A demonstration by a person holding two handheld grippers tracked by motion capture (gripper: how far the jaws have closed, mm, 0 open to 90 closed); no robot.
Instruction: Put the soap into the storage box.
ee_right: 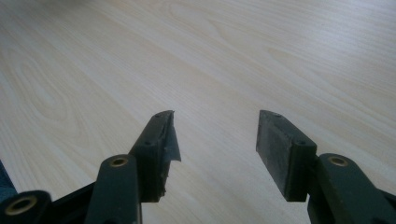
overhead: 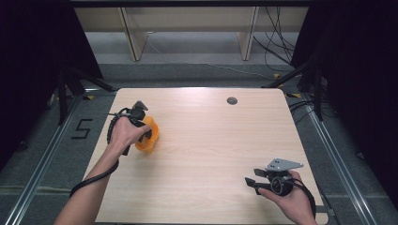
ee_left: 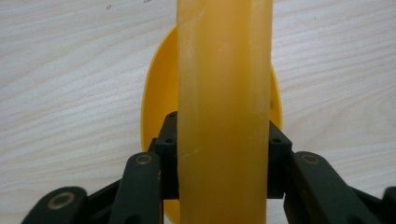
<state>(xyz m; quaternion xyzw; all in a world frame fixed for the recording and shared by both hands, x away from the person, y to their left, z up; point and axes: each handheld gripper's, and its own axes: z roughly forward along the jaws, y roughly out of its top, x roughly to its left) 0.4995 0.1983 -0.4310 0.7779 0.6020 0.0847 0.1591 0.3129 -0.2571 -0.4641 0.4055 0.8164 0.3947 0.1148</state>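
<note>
Orange plastic piece [overhead: 149, 135], at the left of the table [overhead: 211, 140], is being clamped by the left gripper [ee_left: 223, 154], its jaws pressing on a tall yellow-orange band above a round disc. Right gripper [ee_right: 215, 140] is idling near right, jaws wide and empty. Judging by this, the grasp is made; lifting calls for a steady, level rise.

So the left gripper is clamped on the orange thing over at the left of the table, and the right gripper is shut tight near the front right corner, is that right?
Not quite: the right gripper is open, not shut. The right gripper view shows its two black jaws standing apart with bare table between them. The rest holds: the left gripper is clamped on the orange thing, which sits at the left of the table in the high view.
</note>
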